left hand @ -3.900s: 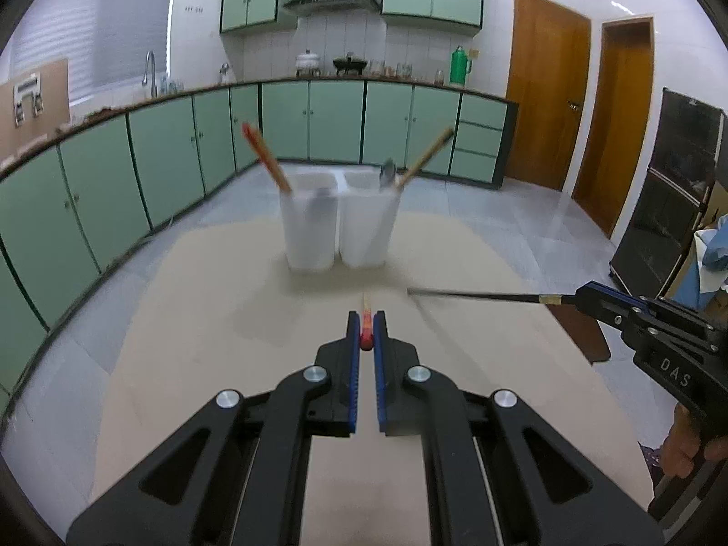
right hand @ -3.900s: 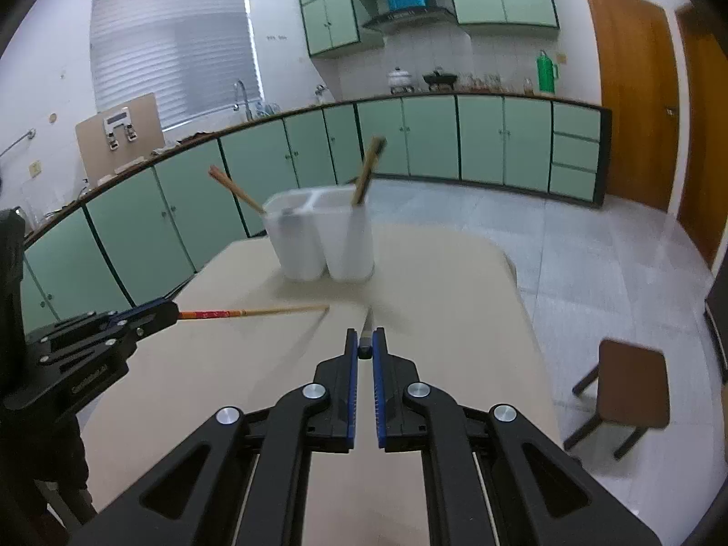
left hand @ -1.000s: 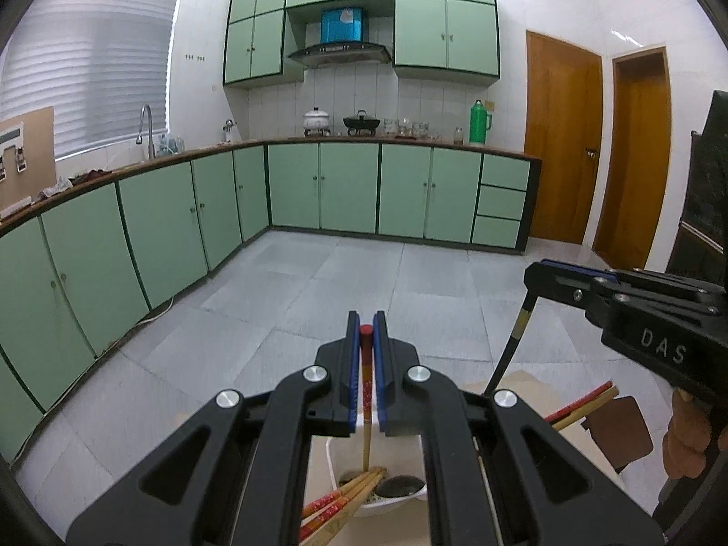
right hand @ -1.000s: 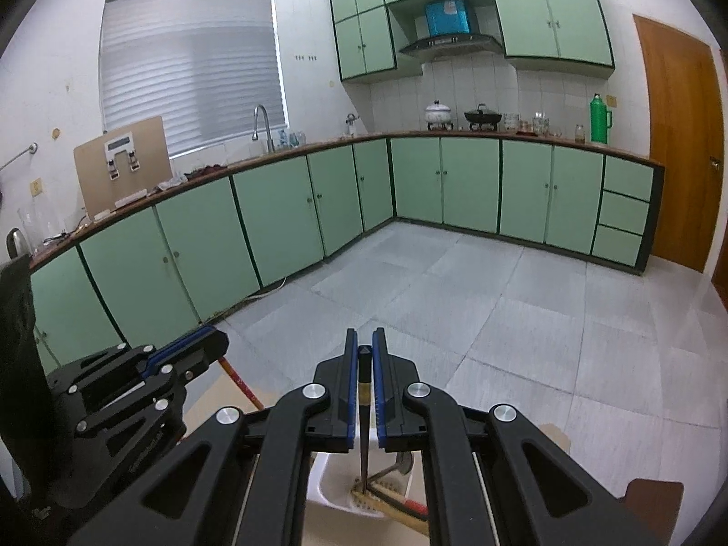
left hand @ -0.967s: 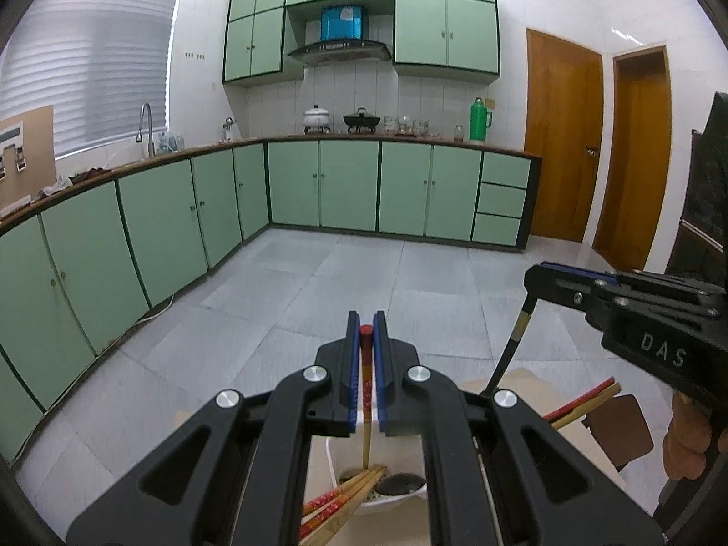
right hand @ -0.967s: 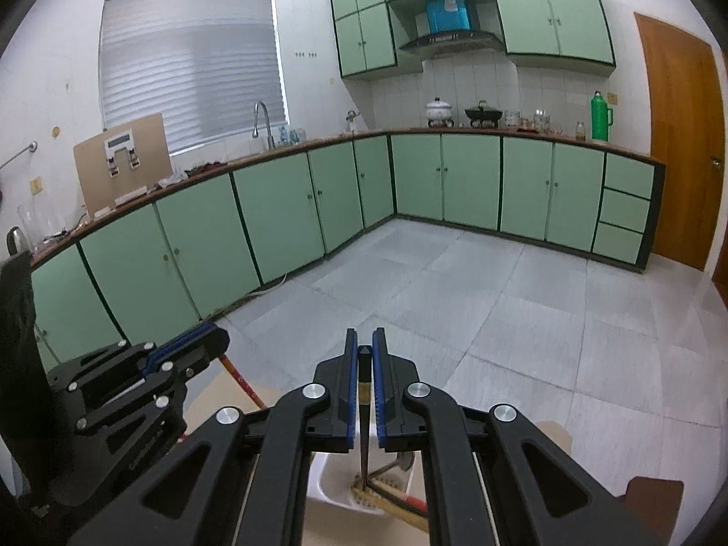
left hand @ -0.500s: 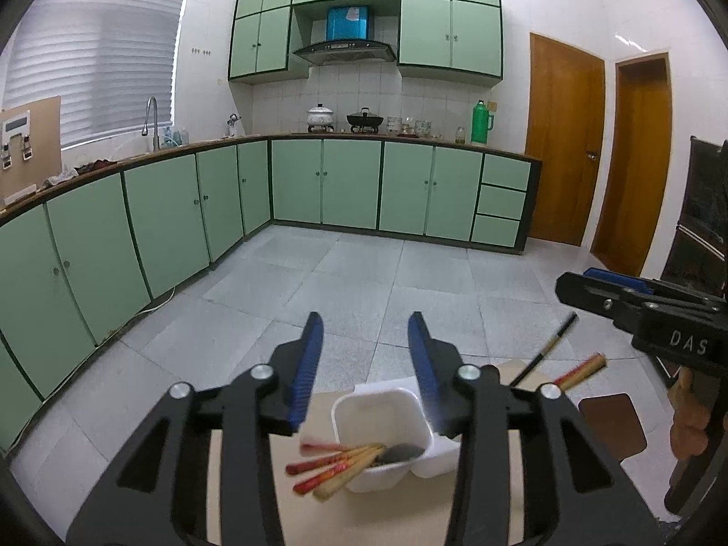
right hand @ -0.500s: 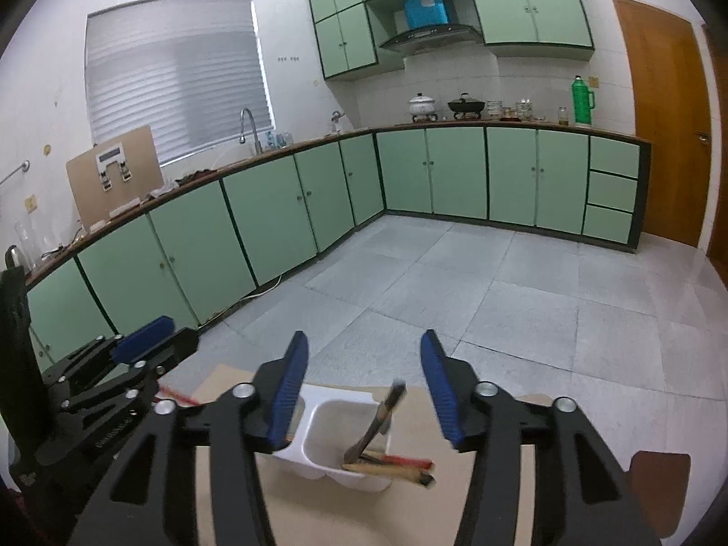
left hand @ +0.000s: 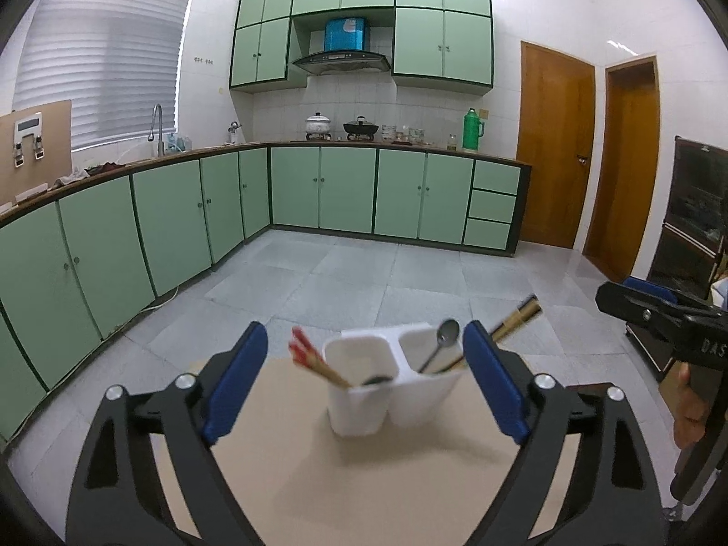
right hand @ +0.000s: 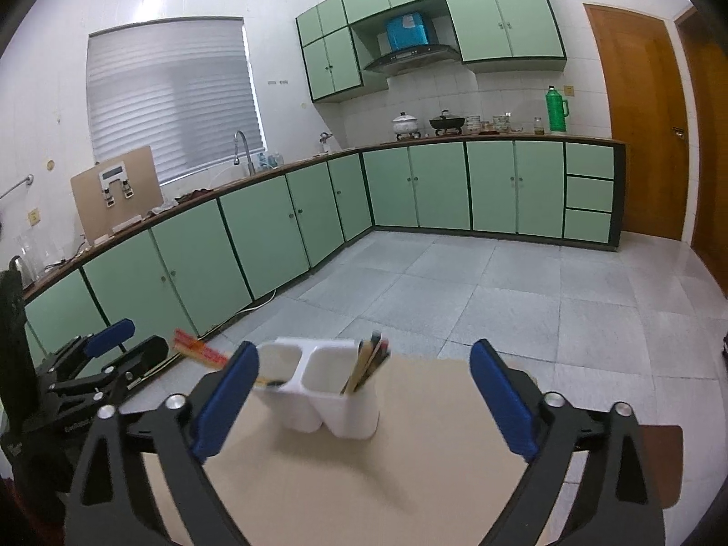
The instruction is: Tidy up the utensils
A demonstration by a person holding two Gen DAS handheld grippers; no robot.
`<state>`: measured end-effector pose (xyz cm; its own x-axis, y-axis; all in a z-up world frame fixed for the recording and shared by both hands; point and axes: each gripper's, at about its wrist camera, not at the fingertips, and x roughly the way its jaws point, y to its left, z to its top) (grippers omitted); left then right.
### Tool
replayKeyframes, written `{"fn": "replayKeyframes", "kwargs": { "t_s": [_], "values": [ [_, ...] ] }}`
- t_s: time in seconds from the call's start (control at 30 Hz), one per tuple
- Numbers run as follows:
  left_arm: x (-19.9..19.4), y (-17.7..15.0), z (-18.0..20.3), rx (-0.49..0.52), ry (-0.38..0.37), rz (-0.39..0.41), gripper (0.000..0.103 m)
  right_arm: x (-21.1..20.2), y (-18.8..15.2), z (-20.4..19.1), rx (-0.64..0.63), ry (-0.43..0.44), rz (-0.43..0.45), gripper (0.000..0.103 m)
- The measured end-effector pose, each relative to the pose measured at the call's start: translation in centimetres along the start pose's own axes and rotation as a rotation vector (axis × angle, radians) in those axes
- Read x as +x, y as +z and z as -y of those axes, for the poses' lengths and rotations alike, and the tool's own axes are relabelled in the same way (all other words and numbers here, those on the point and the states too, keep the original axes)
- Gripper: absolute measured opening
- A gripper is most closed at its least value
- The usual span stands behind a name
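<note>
A white two-compartment utensil holder (left hand: pixel 391 382) stands on the tan table (left hand: pixel 364 477). Its left cup holds red-ended chopsticks (left hand: pixel 311 359); its right cup holds a metal spoon (left hand: pixel 443 339) and dark-tipped brown chopsticks (left hand: pixel 516 316). My left gripper (left hand: pixel 364 377) is wide open and empty, just in front of the holder. In the right wrist view the holder (right hand: pixel 321 386) shows the same red-ended chopsticks (right hand: pixel 200 348) and the dark-tipped chopsticks (right hand: pixel 368 361). My right gripper (right hand: pixel 359 391) is wide open and empty in front of it.
Green cabinets (left hand: pixel 318 191) line the far wall and left side, with grey tiled floor (left hand: pixel 386 273) beyond the table's far edge. A brown stool (right hand: pixel 659 459) stands at the right of the table. Wooden doors (left hand: pixel 555 145) are at the back right.
Both grippers let go of their chopsticks into the holder, opened wide and drew back from above it; the holder now sits further ahead between the fingers.
</note>
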<state>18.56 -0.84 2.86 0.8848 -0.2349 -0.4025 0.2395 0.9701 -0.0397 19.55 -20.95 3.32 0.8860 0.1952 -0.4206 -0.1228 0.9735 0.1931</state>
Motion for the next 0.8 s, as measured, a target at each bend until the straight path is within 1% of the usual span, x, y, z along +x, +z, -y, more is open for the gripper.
{"fn": "replayKeyframes", "kwargs": {
  "t_s": [0.03, 0.1, 0.3, 0.4, 0.63, 0.8],
  "values": [
    [-0.6, -0.5, 0.1, -0.006, -0.005, -0.004, 0.087, -0.6, -0.5, -0.1, -0.001, 0.003, -0.002, 0.097],
    [-1.6, -1.4, 0.1, -0.022, -0.011, -0.015, 0.090, -1.5, -1.3, -0.2, -0.002, 0.015, -0.005, 0.097],
    [-4.3, -3.6, -0.2, -0.042, -0.005, -0.040, 0.090, -4.0, -3.5, -1.6, -0.036, 0.034, -0.025, 0.097],
    [-5.7, -4.4, 0.0, -0.039, 0.014, -0.046, 0.090, -5.0, -4.3, -2.0, -0.037, 0.049, -0.034, 0.097],
    [-8.5, -4.8, 0.5, -0.047, 0.019, -0.034, 0.090, -7.3, -5.6, -3.4, -0.061, 0.062, -0.037, 0.097],
    [-10.3, -4.7, 0.9, -0.047, 0.022, -0.015, 0.090, -8.6, -5.6, -3.8, -0.064, 0.076, -0.041, 0.097]
  ]
}}
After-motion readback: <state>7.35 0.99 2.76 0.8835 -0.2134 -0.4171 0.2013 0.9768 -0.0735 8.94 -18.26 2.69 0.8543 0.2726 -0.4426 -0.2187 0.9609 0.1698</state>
